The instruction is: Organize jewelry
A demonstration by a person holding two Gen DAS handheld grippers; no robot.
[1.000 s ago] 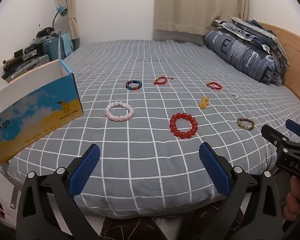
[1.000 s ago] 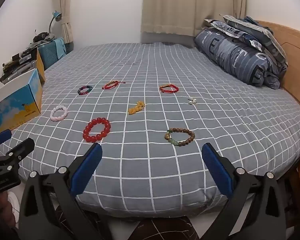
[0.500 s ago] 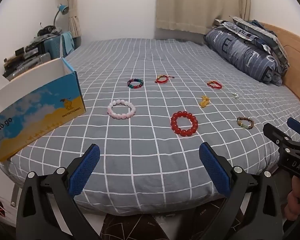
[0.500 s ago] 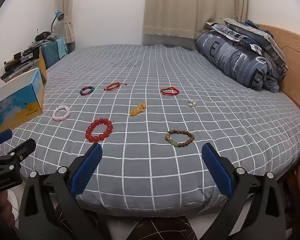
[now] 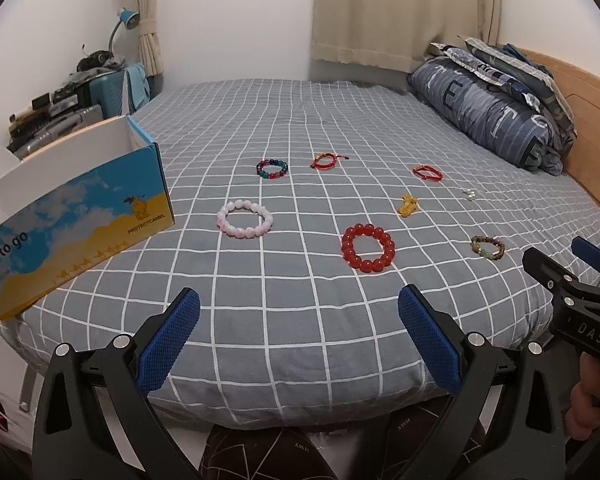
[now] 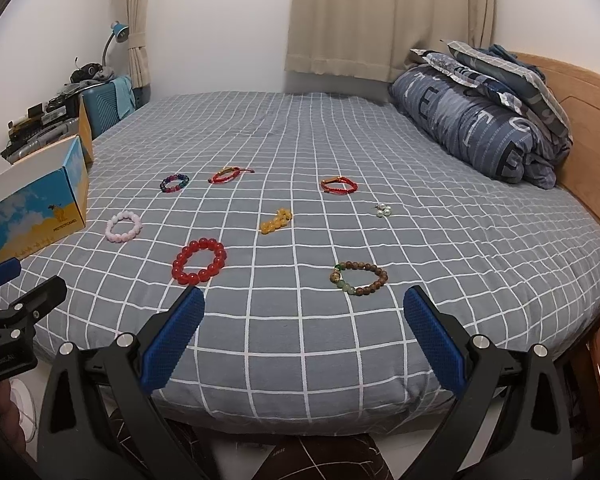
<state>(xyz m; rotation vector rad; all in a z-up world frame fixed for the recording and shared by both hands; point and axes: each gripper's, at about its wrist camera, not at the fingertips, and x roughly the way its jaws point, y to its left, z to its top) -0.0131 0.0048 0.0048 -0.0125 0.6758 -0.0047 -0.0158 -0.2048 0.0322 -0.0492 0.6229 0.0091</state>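
Note:
Several bracelets lie spread on a grey checked bed. A big red bead bracelet and a pink bead bracelet are nearest. A brown wooden bead bracelet lies to the right. Farther back are a multicoloured bead bracelet, two red cord bracelets, a yellow bead piece and small pearls. My left gripper and right gripper hover open over the bed's near edge, both holding nothing.
An open blue and yellow cardboard box stands at the bed's left corner. A rolled blue duvet and wooden headboard line the right side. A cluttered shelf and suitcase stand by the left wall.
Both views have drawn back and tilted down slightly, so the bed and jewelry sit a little lower in frame. Neither gripper has changed its opening.

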